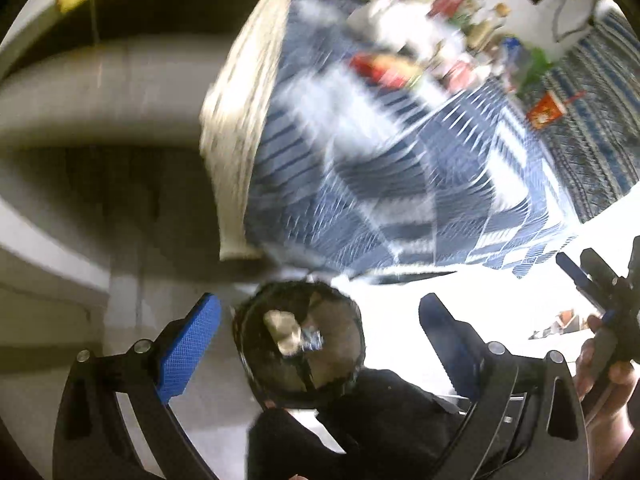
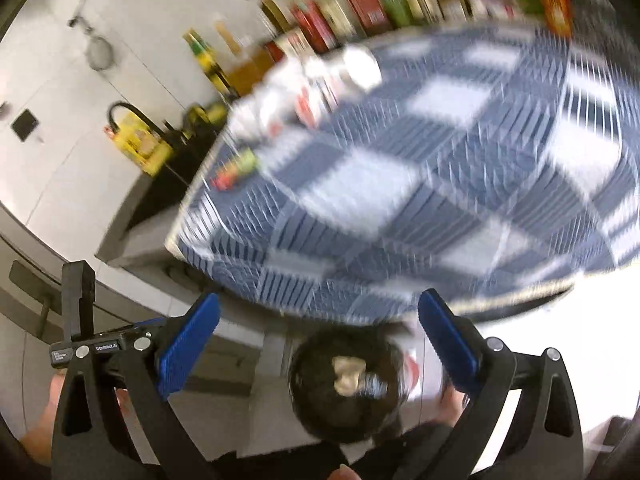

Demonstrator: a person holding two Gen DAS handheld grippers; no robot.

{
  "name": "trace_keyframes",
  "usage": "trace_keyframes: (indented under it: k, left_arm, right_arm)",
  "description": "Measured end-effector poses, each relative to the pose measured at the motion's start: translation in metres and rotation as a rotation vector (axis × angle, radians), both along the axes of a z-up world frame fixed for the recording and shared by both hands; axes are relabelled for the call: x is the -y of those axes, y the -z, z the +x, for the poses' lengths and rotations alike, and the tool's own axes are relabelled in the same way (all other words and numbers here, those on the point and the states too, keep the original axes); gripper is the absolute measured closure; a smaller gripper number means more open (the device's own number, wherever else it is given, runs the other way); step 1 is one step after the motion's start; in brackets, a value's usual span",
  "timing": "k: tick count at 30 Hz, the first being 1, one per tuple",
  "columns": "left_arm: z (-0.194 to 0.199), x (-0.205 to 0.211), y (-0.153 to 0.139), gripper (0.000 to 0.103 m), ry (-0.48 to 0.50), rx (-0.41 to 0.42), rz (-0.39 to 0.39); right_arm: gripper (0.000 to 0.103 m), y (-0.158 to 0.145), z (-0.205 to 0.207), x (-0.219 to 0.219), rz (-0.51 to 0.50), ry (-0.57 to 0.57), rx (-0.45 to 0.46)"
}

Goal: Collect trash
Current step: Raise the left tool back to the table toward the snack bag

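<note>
Lying inside a round black-lined bin [image 1: 300,344], a crumpled beige scrap [image 1: 284,330] sits touching a shiny silver scrap [image 1: 310,338]; the bin stands on the floor below the checked tablecloth [image 1: 360,168], at 6 o'clock in both views. Left gripper [image 1: 320,340]: jaws wide apart, holding nothing. Right gripper [image 2: 320,340]: likewise spread and bare. Right view alone shows bottles [image 2: 280,12] at 12 o'clock and a yellow carrier [image 2: 138,140] at 9 o'clock. Motion blur smears the tabletop items; labels unreadable.
</note>
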State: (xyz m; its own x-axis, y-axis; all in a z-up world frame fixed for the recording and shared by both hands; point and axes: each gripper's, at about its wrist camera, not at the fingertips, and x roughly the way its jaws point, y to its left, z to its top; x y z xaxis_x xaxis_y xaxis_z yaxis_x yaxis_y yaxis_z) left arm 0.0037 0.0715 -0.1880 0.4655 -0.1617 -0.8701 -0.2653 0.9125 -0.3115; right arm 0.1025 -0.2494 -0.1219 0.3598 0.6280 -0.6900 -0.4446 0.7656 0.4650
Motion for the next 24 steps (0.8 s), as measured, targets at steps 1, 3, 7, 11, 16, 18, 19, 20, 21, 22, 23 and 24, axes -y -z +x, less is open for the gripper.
trace_keyframes:
  k: [1, 3, 7, 11, 16, 18, 19, 20, 21, 22, 23, 24]
  left_arm:
    - [0.005, 0.002, -0.008, 0.007, 0.01, 0.014, 0.032]
    - [0.019, 0.005, -0.026, 0.007, 0.034, 0.055, 0.075]
    - [0.047, 0.009, -0.051, 0.007, 0.07, 0.094, 0.12]
    - [0.071, 0.013, -0.073, 0.007, 0.101, 0.138, 0.159]
    - [0.109, 0.018, -0.078, 0.007, 0.128, 0.154, 0.197]
    - [0.122, 0.019, -0.076, 0.007, 0.144, 0.152, 0.203]
    - [0.127, 0.02, -0.074, 0.007, 0.154, 0.149, 0.206]
    - [0.133, 0.021, -0.072, 0.007, 0.165, 0.144, 0.204]
    - [0.14, 0.022, -0.069, 0.007, 0.173, 0.137, 0.201]
    - [0.146, 0.022, -0.066, 0.007, 0.181, 0.131, 0.199]
    - [0.152, 0.023, -0.062, 0.007, 0.19, 0.124, 0.196]
    - [0.157, 0.025, -0.059, 0.007, 0.198, 0.118, 0.197]
  right_arm:
    - [0.005, -0.009, 0.003, 0.001, 0.022, -0.008, 0.031]
    - [0.005, -0.023, 0.008, 0.003, 0.044, -0.032, 0.106]
    - [0.005, -0.04, 0.023, 0.001, 0.039, -0.05, 0.154]
    - [0.005, -0.056, 0.046, 0.006, 0.039, -0.034, 0.19]
    - [0.005, -0.065, 0.071, 0.003, 0.009, -0.041, 0.223]
    - [0.005, -0.067, 0.08, 0.003, 0.008, -0.044, 0.217]
    - [0.005, -0.068, 0.085, 0.003, 0.013, -0.049, 0.214]
    - [0.005, -0.069, 0.088, 0.003, 0.012, -0.052, 0.215]
    - [0.005, -0.069, 0.094, 0.002, 0.003, -0.056, 0.215]
    - [0.005, -0.069, 0.097, 0.001, 0.001, -0.062, 0.217]
    - [0.005, -0.069, 0.1, 0.001, -0.001, -0.069, 0.22]
    - [0.005, -0.069, 0.103, -0.001, -0.007, -0.074, 0.222]
